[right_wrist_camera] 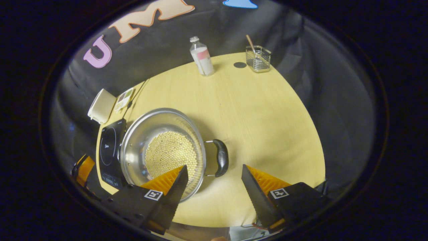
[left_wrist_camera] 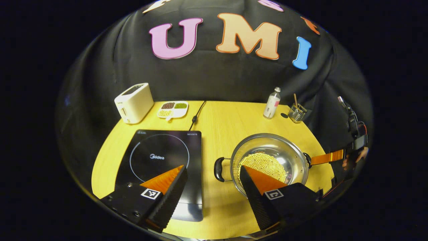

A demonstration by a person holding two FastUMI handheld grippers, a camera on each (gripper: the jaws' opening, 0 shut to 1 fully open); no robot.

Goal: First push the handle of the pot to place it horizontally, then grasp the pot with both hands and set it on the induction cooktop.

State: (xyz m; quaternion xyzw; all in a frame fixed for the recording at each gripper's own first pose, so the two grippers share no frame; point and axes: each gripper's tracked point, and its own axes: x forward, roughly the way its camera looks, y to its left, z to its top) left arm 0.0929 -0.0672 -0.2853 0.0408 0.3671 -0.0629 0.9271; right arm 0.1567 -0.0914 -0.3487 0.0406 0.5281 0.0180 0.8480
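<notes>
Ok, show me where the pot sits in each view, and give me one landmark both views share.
Left gripper view: the pot is right of centre, just right of the cooktop, partly behind the right finger.
Right gripper view: the pot is left of centre, cooktop at its left, one handle pointing right.
Shared landmark: the bottle at the table's far edge.

Right tongs (right_wrist_camera: 214, 187) gape wide above the pot (right_wrist_camera: 163, 150); its near handle (right_wrist_camera: 221, 157) lies between the fingers.
</notes>
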